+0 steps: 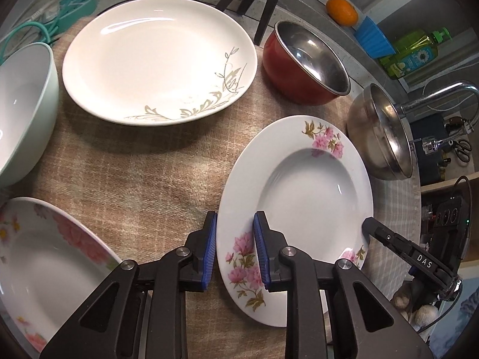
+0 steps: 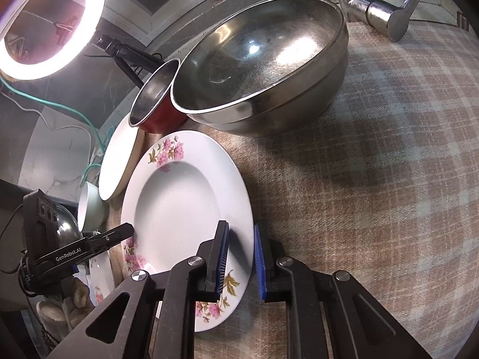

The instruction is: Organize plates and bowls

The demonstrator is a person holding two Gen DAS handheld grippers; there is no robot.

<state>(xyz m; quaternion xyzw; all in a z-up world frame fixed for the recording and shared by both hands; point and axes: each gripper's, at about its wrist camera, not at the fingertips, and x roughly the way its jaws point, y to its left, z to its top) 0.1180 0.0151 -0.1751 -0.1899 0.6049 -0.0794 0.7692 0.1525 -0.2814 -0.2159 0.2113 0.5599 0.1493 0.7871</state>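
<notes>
A deep white plate with pink flowers (image 1: 302,197) lies on the checked cloth; it also shows in the right wrist view (image 2: 179,209). My left gripper (image 1: 235,251) is open, its blue pads straddling the plate's near-left rim. My right gripper (image 2: 241,260) is open, its pads straddling the plate's opposite rim; its finger shows in the left wrist view (image 1: 398,245). A large white plate with a gold pattern (image 1: 158,59), a red bowl (image 1: 305,62), a steel bowl (image 2: 263,68), a pale green bowl (image 1: 21,110) and another floral plate (image 1: 45,263) lie around.
The checked cloth (image 2: 374,164) covers the counter. A tap (image 2: 377,9) stands behind the steel bowl. An orange (image 1: 342,11), a green soap bottle (image 1: 416,51) and a blue cup (image 1: 374,37) sit on the back ledge. A ring light (image 2: 51,24) glows at left.
</notes>
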